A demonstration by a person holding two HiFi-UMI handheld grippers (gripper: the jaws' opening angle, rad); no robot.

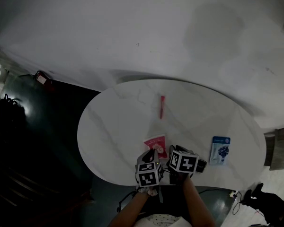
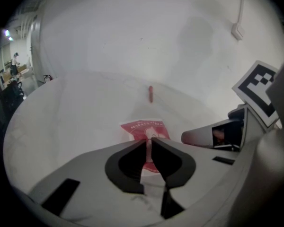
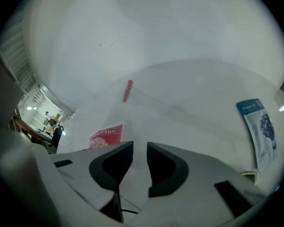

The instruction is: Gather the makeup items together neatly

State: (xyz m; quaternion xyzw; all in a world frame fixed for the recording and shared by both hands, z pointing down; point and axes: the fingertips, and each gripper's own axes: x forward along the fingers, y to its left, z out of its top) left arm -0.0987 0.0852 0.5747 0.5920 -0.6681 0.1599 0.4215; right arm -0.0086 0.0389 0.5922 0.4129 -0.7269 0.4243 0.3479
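A red sachet (image 1: 155, 144) lies flat near the front edge of the white marble table (image 1: 113, 126). My left gripper (image 2: 148, 143) is shut on the sachet's near edge (image 2: 144, 128), and its jaws stand almost together around the thin packet. Just to the right, my right gripper (image 3: 139, 148) stands open over bare tabletop with nothing between its jaws. A red lipstick-like tube (image 1: 162, 107) lies farther back at the table's middle. A blue sachet (image 1: 220, 150) lies to the right.
The table is oval, and its front edge runs just under both grippers (image 1: 151, 156). A white wall stands behind it. Dark floor and dark furniture (image 1: 9, 112) lie to the left.
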